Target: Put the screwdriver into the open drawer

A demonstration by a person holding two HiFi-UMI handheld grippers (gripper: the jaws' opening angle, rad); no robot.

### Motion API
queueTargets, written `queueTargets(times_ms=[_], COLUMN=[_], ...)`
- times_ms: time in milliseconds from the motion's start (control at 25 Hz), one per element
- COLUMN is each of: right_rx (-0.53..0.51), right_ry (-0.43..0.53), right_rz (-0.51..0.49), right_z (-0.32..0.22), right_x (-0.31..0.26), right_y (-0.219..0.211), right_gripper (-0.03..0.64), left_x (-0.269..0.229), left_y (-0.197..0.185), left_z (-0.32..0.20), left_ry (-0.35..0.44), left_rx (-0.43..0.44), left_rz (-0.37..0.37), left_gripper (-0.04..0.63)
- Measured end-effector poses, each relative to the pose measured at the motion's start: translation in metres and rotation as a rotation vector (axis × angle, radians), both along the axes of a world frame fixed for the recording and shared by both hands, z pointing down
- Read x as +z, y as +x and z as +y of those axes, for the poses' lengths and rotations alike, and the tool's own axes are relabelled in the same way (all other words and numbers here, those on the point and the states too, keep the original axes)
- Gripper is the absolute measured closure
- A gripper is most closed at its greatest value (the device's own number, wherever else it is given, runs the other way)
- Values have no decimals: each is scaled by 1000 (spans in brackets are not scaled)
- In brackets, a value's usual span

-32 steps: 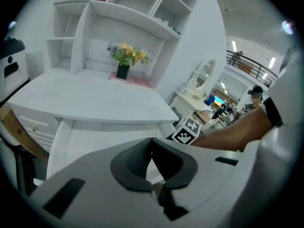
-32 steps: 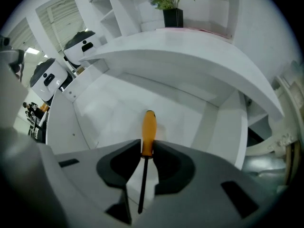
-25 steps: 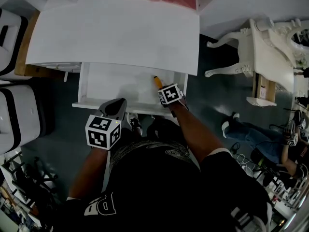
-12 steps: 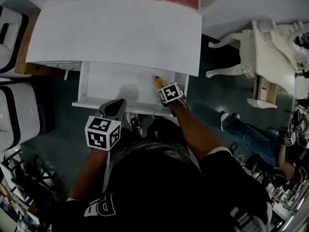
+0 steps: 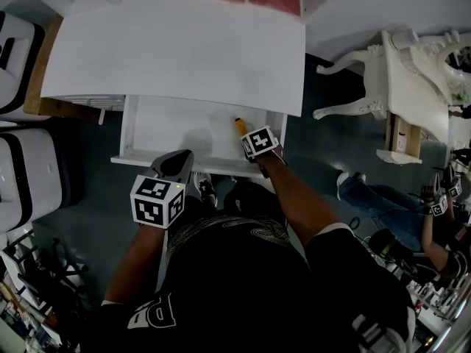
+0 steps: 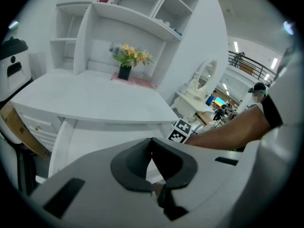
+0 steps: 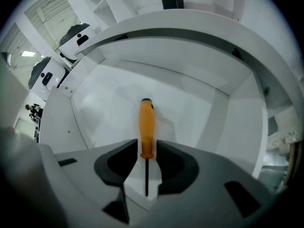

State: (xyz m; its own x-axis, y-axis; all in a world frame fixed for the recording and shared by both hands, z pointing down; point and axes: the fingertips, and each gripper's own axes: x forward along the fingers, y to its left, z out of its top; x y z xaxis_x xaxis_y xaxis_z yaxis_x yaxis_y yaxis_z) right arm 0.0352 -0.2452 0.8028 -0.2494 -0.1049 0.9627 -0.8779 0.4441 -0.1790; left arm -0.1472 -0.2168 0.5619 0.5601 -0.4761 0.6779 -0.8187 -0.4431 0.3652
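Right gripper [image 7: 147,144], pointing steeply down into the drawer: its jaws have just been opening and now stand wide, with narrow gaps between the dark pads and the screwdriver [image 7: 146,127] that lies between them. The pads do not press on it.

Screwdriver: orange handle and thin dark shaft. It lies flat on the white floor of the open drawer [image 5: 169,127], in the drawer's right part near its right wall. The handle points towards the back of the drawer and the shaft tip towards the gripper body.

Left gripper [image 6: 152,140]: its jaws are closed, the grey tips touching, with nothing gripped between them. In the head view it sits over the drawer's front rim, left of the right gripper and apart from it, its marker cube [image 5: 156,201] towards the person.

Surroundings: the drawer is pulled out from under a white desk top [image 5: 176,50]. At the back of the desk stands a dark vase of flowers [image 6: 125,65] below white shelves. A second person [image 5: 390,208] is on the floor to the right.
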Motion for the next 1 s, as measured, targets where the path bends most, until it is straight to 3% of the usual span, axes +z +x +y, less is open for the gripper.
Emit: queueTargets(times_ms=[680, 1000], right_rx=[24, 61], right_ry=[80, 166], right_rz=[-12, -55], right_z=[1, 3], right_x=[-35, -69], right_y=[-4, -11], right_gripper=[486, 505], left_x=[-17, -29], left_y=[-2, -2], left_z=[13, 21], left_ry=[52, 90], left_rx=[32, 60], left_rz=[21, 35], left_gripper=[580, 580])
